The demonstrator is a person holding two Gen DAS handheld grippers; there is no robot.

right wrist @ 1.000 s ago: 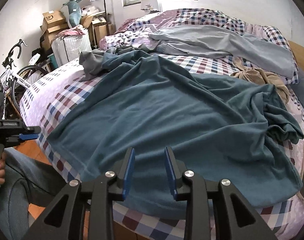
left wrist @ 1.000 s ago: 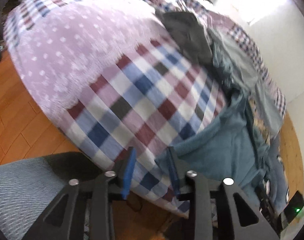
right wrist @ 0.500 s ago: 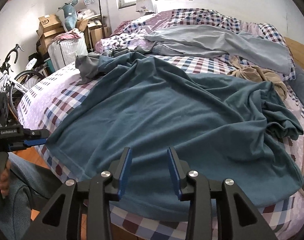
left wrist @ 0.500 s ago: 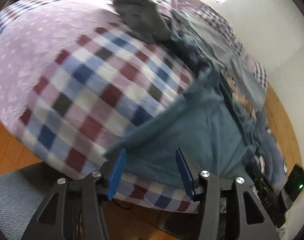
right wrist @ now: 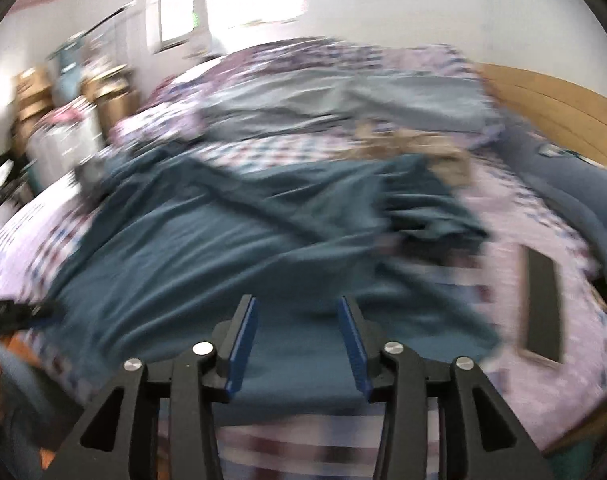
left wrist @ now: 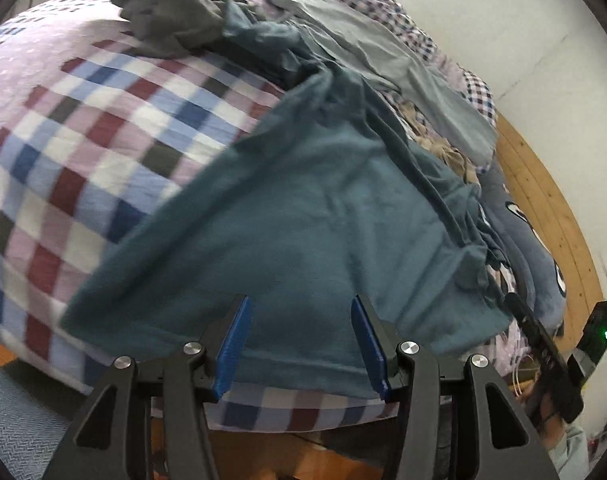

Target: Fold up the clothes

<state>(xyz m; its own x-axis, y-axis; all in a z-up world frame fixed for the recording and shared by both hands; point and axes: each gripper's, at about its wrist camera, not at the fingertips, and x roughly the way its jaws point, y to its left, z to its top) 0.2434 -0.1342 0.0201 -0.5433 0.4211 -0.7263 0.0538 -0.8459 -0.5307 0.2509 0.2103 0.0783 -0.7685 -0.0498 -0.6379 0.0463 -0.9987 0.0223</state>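
A large teal shirt (left wrist: pixel 311 216) lies spread over the checked bedspread (left wrist: pixel 87 132), its hem along the bed's near edge. My left gripper (left wrist: pixel 299 344) is open, its blue pads straddling the hem near the shirt's left corner, with nothing between them. In the right wrist view, which is motion-blurred, the same teal shirt (right wrist: pixel 231 248) fills the middle, and my right gripper (right wrist: pixel 297 346) is open just over the hem further right. The right gripper's body (left wrist: pixel 551 364) shows at the far right of the left wrist view, held by a hand.
A dark grey garment (left wrist: pixel 167 20) and a pale grey one (left wrist: pixel 387 64) lie further back on the bed, with a tan garment (left wrist: pixel 443 148) beside them. A dark flat phone-like object (right wrist: pixel 543 304) rests on the bed at right. A wooden headboard (right wrist: pixel 551 108) and boxes (right wrist: pixel 31 92) ring the bed.
Both grippers have opened wider and moved in toward the shirt's hem. The left one swung right from the bare bedspread onto the shirt; the right wrist view has shifted right and blurred.
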